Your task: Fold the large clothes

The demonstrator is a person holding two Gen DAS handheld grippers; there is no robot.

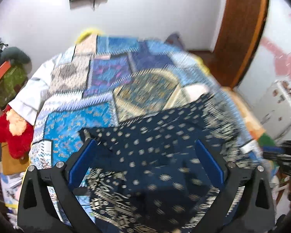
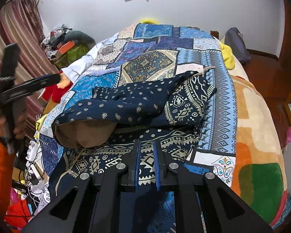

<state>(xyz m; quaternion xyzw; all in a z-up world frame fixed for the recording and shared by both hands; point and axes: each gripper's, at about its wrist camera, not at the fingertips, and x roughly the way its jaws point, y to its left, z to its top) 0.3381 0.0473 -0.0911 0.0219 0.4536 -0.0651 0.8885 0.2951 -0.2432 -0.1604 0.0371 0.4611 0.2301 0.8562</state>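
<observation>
Pinching the near hem of the navy patterned garment [image 2: 137,104] in my right tool [image 2: 146,165], jaws narrow, left tool [image 1: 145,163] wide and empty above the bed's [image 2: 258,116] near edge; tugging one-sided could skew the fold.

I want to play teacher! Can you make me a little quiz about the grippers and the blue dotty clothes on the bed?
1. True or false: the left gripper has its fingers spread wide apart.
2. What lies under the navy patterned garment? A) a bare wooden table B) a blue patchwork bedspread C) a green rug
3. Fill in: the right gripper has its blue fingers close together over the garment's ____-patterned edge.

Key: 1 true. 2 B. 3 geometric.
</observation>
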